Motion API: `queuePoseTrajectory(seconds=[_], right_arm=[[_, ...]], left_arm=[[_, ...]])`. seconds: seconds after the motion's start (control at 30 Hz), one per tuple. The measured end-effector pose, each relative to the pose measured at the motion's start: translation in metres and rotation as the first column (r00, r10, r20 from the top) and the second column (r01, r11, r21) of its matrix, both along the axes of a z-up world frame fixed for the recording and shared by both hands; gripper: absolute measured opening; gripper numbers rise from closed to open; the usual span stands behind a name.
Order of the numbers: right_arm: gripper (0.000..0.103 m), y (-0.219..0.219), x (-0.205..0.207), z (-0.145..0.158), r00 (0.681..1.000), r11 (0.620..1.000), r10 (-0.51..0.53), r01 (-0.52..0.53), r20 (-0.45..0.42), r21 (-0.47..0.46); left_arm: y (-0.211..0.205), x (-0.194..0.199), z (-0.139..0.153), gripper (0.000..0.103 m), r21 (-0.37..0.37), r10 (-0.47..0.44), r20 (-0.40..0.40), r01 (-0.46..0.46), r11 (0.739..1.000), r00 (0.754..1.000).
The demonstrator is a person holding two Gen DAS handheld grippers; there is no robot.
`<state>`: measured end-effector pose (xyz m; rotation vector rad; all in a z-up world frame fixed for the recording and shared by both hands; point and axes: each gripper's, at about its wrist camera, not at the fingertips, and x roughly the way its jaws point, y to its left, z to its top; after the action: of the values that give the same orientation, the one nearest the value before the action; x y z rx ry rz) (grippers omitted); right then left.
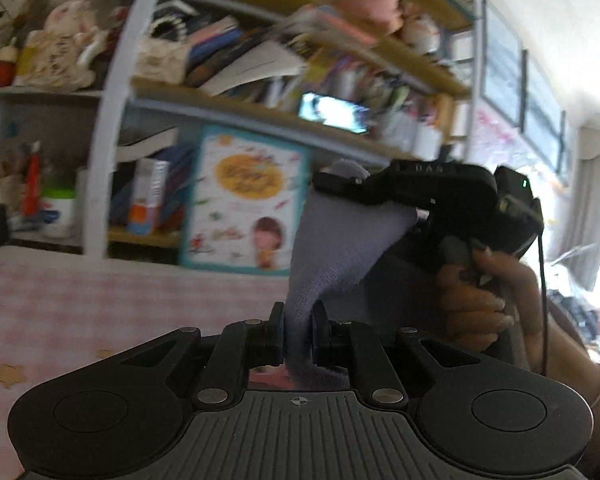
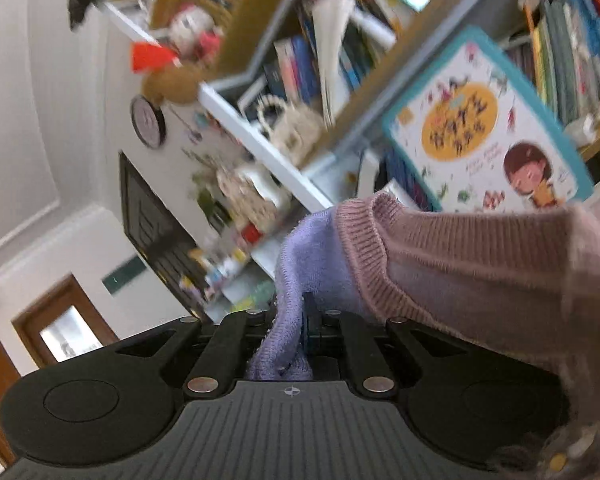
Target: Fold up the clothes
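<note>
Left fingers [image 1: 275,330] are closed narrow on a bunched edge of the lilac cloth [image 1: 332,248]; the fabric passes between the pads and a tuft shows below them. The left gripper [image 1: 298,334] therefore has a secure pinch, though on gathered material rather than a flat hem. In the same view the right gripper [image 1: 404,190] sits higher and just to the right, and its fingers also clamp the cloth, which hangs as a short twisted span between the two tools. The person's hand [image 1: 476,300] wraps the right handle.

From the right wrist view we see the right gripper [image 2: 300,328] shut on a lilac fold, the cloth [image 2: 300,280] rising from the fingers [image 2: 309,320]. A pink knit sleeve [image 2: 460,280] crosses close over it; we cannot tell whether it belongs to the garment or to the person's arm.

The cloth is held in the air, clear of the pink checked surface [image 1: 100,300]. Behind stand a bookshelf [image 1: 220,92] and a picture book [image 1: 244,204]. Both views are blurred, so fine detail is uncertain.

Our judgement: the step in hand is spreading the cloth before a fold. We advise drawing the two grips apart until the twist leaves the span, keeping both at level height, then lowering the free part onto the surface first so that it lies flat. We would not slacken either pinch until the cloth rests, since a bunched grip may slip
</note>
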<state>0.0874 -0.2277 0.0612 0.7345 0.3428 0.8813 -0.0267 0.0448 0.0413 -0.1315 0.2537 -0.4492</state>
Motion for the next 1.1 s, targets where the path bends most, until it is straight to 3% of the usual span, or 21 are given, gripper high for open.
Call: queuePoseTrajectory(seconds=[0.13, 0.27, 0.33, 0.37, 0.43, 0.47, 0.5, 0.67, 0.8, 0.87, 1.0, 1.1], right_arm=[[0.007, 0.045, 0.045, 0.007, 0.999, 0.997, 0.038, -0.039, -0.014, -0.065], [0.011, 0.086, 0.093, 0.012, 0.999, 0.985, -0.001, -0.007, -0.05, -0.172], [0.039, 0.099, 0.113, 0.0, 0.99, 0.974, -0.035, 0.003, -0.136, -0.228], [0.06, 0.104, 0.12, -0.006, 0.981, 0.968, -0.055, 0.007, -0.185, -0.25], [0.061, 0.103, 0.112, -0.016, 0.978, 0.963, -0.057, 0.001, -0.199, -0.271], [0.063, 0.1, 0.104, -0.019, 0.981, 0.959, -0.044, -0.011, -0.188, -0.284], [0.067, 0.096, 0.092, -0.02, 0.985, 0.949, -0.04, -0.015, -0.166, -0.315], [0.067, 0.064, 0.014, -0.022, 0.997, 0.886, -0.024, -0.013, -0.073, -0.464], [0.069, 0.029, -0.055, -0.029, 0.998, 0.815, -0.048, 0.056, 0.03, -0.577], [0.069, 0.007, -0.079, -0.039, 0.989, 0.749, -0.127, 0.142, 0.071, -0.647], [0.069, -0.032, -0.117, -0.06, 0.934, 0.592, -0.328, 0.321, 0.143, -0.739], [0.069, -0.052, -0.135, -0.072, 0.893, 0.511, -0.415, 0.385, 0.172, -0.769]], left_arm=[[0.026, 0.028, 0.007, 0.014, 0.025, 0.096, -0.028, -0.095, 0.995, 0.995], [0.051, 0.071, 0.003, 0.018, 0.043, 0.205, -0.121, -0.201, 0.979, 0.971], [0.06, 0.084, -0.001, 0.023, 0.069, 0.259, -0.162, -0.251, 0.965, 0.952], [0.062, 0.082, -0.002, 0.027, 0.086, 0.28, -0.157, -0.269, 0.959, 0.947], [0.066, 0.077, -0.004, 0.043, 0.117, 0.316, -0.142, -0.301, 0.946, 0.938], [0.066, 0.069, -0.005, 0.057, 0.119, 0.317, -0.125, -0.303, 0.945, 0.94], [0.066, 0.06, -0.006, 0.064, 0.12, 0.312, -0.11, -0.299, 0.947, 0.944], [0.052, 0.035, -0.016, 0.067, 0.196, 0.255, -0.097, -0.233, 0.953, 0.962], [0.045, 0.028, -0.027, 0.071, 0.271, 0.257, -0.099, -0.222, 0.937, 0.961], [0.047, 0.029, -0.033, 0.071, 0.286, 0.269, -0.129, -0.224, 0.932, 0.954], [0.052, 0.031, -0.043, 0.071, 0.285, 0.277, -0.192, -0.217, 0.934, 0.941], [0.054, 0.033, -0.045, 0.071, 0.298, 0.292, -0.21, -0.224, 0.928, 0.933]])
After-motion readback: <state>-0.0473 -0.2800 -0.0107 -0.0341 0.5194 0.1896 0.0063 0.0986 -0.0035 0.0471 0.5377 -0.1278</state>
